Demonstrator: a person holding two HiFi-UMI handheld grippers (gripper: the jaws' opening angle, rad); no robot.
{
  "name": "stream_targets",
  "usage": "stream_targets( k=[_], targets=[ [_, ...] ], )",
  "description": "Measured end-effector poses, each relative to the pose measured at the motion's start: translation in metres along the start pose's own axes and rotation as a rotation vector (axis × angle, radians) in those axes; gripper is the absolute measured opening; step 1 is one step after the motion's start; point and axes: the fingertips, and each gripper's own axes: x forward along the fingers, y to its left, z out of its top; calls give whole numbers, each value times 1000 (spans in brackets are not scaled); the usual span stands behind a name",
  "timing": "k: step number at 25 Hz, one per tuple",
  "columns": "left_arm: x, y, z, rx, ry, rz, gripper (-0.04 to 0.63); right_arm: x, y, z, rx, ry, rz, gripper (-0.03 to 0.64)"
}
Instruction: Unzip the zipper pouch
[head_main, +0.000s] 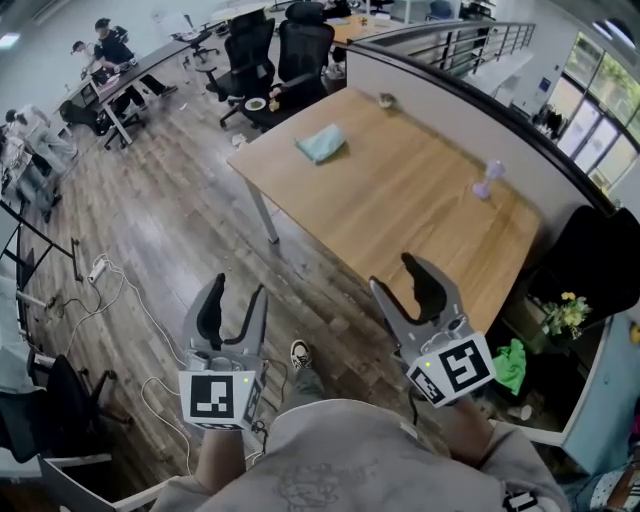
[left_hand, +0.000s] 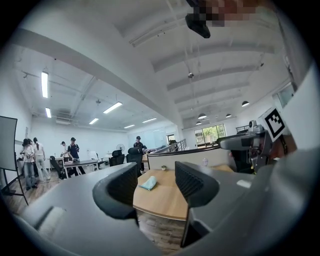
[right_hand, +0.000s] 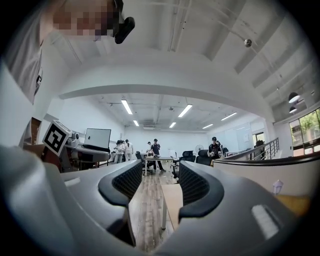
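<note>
The zipper pouch, a flat teal thing, lies near the far left corner of the wooden table. It also shows small between the left jaws in the left gripper view, far ahead. Both grippers are held over the wooden floor, well short of the table. My left gripper is open with nothing between its fingers, as its own view confirms. My right gripper is open and empty too, with its jaws wide apart and the table's near edge beside it.
A lilac object and a small item also stand on the table, along the grey partition. Black office chairs are behind it. A power strip and cables lie on the floor at left. People are at desks far left.
</note>
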Motion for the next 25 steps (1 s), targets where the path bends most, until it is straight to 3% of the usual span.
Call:
stream_targets(
  k=[6, 16, 25],
  targets=[
    [62, 73, -5, -26, 23, -35, 225, 95, -5, -11, 6, 80, -6, 213],
    [167, 177, -16, -4, 17, -98, 225, 236, -41, -10, 2, 54, -121, 212],
    [231, 212, -34, 4, 51, -163, 225, 292, -67, -26, 4, 94, -177, 213]
  ],
)
